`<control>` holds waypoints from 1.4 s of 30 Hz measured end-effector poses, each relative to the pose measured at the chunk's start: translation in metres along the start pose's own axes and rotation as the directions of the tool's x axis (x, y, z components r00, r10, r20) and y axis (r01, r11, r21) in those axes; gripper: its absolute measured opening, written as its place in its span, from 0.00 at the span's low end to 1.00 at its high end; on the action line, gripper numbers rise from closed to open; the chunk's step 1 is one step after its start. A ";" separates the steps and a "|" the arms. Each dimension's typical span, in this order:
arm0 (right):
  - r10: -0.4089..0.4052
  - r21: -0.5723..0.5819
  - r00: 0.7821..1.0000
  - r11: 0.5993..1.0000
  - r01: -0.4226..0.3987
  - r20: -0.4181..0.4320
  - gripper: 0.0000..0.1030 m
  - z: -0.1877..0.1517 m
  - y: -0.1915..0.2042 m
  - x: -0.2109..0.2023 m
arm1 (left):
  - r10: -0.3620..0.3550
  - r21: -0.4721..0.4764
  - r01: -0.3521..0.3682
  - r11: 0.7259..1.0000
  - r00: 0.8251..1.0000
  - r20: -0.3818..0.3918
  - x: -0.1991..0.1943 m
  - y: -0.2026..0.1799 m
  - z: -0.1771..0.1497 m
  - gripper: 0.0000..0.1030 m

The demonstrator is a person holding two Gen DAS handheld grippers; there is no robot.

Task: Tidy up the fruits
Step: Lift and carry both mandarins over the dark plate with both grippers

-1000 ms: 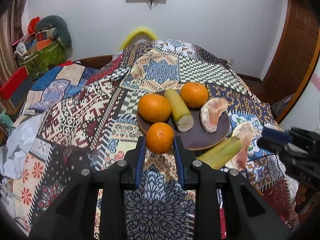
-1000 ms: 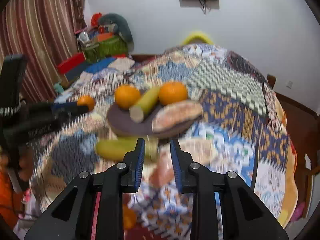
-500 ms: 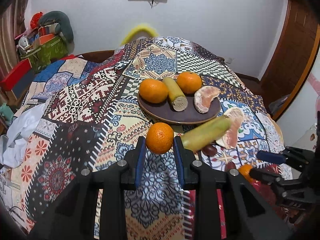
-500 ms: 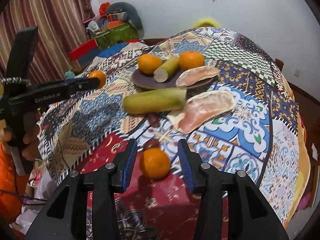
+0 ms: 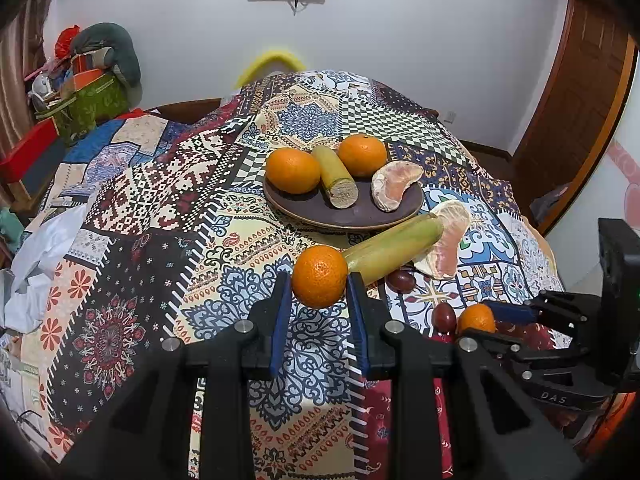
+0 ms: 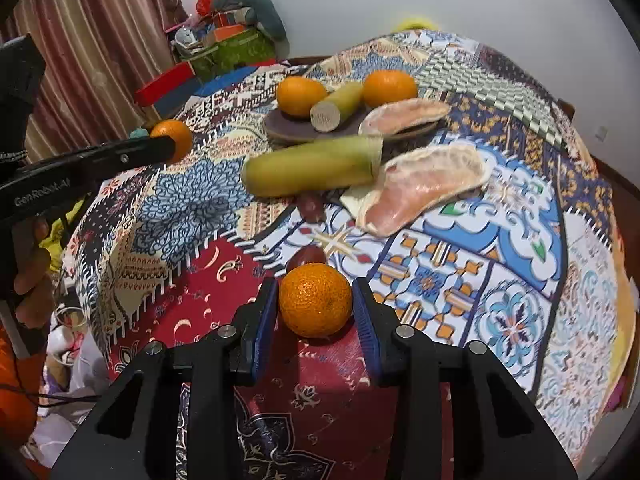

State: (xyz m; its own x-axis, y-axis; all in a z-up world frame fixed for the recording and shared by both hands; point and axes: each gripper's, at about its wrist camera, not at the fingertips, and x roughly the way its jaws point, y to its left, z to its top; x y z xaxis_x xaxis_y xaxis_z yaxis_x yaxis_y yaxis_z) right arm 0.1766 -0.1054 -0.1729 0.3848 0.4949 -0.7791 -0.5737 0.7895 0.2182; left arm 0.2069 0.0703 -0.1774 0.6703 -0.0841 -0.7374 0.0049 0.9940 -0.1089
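Note:
My left gripper [image 5: 319, 294] is shut on an orange [image 5: 319, 276] and holds it above the quilt in front of the brown plate [image 5: 360, 216]. The plate holds two oranges [image 5: 293, 171], a sugarcane piece [image 5: 335, 182] and a pomelo wedge [image 5: 394, 184]. My right gripper [image 6: 315, 308] is open with its jaws on either side of a second orange [image 6: 315, 300] that rests on the red patch of quilt. A longer sugarcane piece [image 6: 312, 170] and a second pomelo wedge [image 6: 424, 186] lie on the quilt in front of the plate.
Two dark red small fruits [image 6: 310, 204] lie on the quilt between the sugarcane and the right gripper. The table's rounded edge drops off at left and right. Bags and boxes [image 5: 80, 96] are piled at the back left. A wooden door [image 5: 572, 128] stands right.
The left gripper pulled back from the plate with its orange. The right gripper dropped low and moved forward so its open jaws now flank the orange on the red patch.

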 end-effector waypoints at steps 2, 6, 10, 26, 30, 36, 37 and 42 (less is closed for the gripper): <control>-0.005 -0.006 1.000 1.000 0.005 0.018 0.33 0.003 0.001 -0.005 | -0.001 0.001 0.001 1.000 1.000 0.004 0.001 0.000 0.003 0.27; -0.026 -0.018 0.997 0.999 0.027 0.066 0.33 0.020 -0.005 -0.013 | -0.002 0.002 0.002 1.000 1.000 0.015 0.006 0.000 0.011 0.27; -0.040 -0.017 0.993 0.999 0.042 0.115 0.33 0.039 -0.011 -0.016 | 0.000 0.000 0.000 1.000 1.000 0.028 0.012 0.002 0.021 0.27; -0.080 -0.041 0.964 0.995 0.093 0.252 0.33 0.111 -0.023 -0.009 | 0.022 0.011 -0.022 1.000 0.999 0.045 0.047 0.009 0.059 0.27; -0.075 -0.041 0.966 0.995 0.088 0.247 0.33 0.123 -0.025 0.002 | 0.025 0.017 -0.026 1.000 0.999 0.043 0.057 0.008 0.068 0.27; -0.083 -0.057 0.971 0.994 0.098 0.225 0.33 0.135 -0.026 0.020 | 0.028 0.020 -0.028 0.999 0.999 0.032 0.072 0.008 0.075 0.27; -0.081 -0.057 0.972 0.994 0.095 0.219 0.33 0.137 -0.027 0.023 | 0.027 0.019 -0.028 0.999 0.999 0.028 0.076 0.009 0.076 0.27; -0.074 -0.054 0.982 0.995 0.084 0.172 0.33 0.142 -0.032 0.042 | 0.031 0.014 -0.031 0.999 0.999 0.006 0.090 0.011 0.078 0.27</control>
State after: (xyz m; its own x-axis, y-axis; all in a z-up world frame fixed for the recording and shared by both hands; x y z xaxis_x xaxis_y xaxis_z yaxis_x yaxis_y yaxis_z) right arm 0.3139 -0.0577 -0.1293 0.5444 0.4902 -0.6807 -0.5777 0.8074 0.1195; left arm 0.3249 0.0788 -0.1931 0.6745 -0.0526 -0.7364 -0.0054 0.9971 -0.0761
